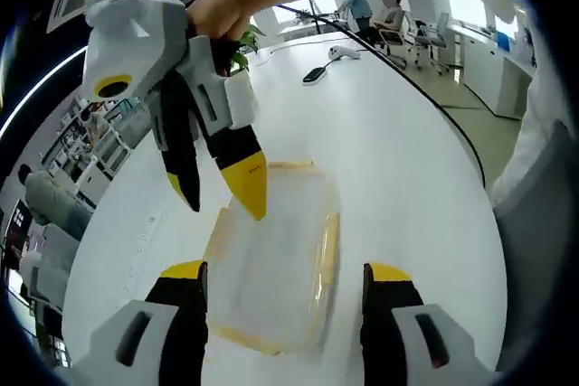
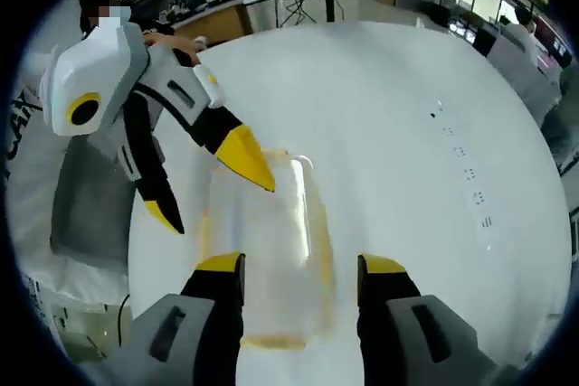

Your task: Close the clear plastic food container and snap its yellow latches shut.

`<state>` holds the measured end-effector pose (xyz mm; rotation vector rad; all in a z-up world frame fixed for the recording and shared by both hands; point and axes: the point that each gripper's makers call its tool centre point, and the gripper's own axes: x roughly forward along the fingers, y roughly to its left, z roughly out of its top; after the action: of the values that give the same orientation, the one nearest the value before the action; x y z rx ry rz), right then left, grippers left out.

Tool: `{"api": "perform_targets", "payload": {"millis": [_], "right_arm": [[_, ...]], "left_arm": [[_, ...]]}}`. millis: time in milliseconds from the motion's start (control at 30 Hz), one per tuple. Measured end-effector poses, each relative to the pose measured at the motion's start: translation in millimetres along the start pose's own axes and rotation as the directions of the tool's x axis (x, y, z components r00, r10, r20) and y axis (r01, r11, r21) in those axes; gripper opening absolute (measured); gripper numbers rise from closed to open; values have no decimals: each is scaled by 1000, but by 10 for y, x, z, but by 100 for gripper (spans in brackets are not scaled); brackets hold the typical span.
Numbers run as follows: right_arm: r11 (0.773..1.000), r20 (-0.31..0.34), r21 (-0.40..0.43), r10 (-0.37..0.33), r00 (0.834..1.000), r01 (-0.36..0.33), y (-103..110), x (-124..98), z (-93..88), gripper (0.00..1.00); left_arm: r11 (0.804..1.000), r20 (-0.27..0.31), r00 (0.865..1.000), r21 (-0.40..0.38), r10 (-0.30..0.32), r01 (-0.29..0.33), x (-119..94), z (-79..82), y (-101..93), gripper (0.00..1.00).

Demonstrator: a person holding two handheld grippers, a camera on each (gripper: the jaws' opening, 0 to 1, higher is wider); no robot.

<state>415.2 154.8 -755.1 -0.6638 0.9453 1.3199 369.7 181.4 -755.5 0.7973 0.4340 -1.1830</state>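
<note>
The clear plastic container with yellow latches along its edges lies flat on the white table, blurred. My left gripper is open, its jaws standing either side of the container's near end. The right gripper, held by a hand, is open too and hangs over the container's far left corner. In the right gripper view the container sits between my right gripper's spread jaws, and the left gripper points down at its far left part. I cannot tell whether the lid is seated.
A black flat device, a white object and a dark cable lie farther along the table. People sit on chairs beyond it. A person's grey clothing is close at the right. Small dark marks dot the table.
</note>
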Motion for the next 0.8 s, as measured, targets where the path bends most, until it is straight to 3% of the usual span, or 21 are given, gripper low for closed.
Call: {"api": "perform_targets", "payload": {"millis": [333, 433, 600, 800], "right_arm": [[999, 65, -27, -35, 997, 37, 101, -101, -63, 55], [998, 64, -36, -42, 997, 44, 134, -126, -129, 56], [998, 56, -51, -41, 998, 44, 166, -165, -254, 60], [998, 57, -51, -40, 998, 43, 216, -159, -383, 64]], "left_arm": [[999, -26, 999, -7, 42, -43, -106, -125, 265, 69], [998, -79, 996, 39, 42, -39, -111, -234, 317, 71], [999, -75, 996, 38, 37, -34, -88, -267, 368, 80], [1000, -85, 996, 25, 5, -3, -35, -307, 331, 80]]}}
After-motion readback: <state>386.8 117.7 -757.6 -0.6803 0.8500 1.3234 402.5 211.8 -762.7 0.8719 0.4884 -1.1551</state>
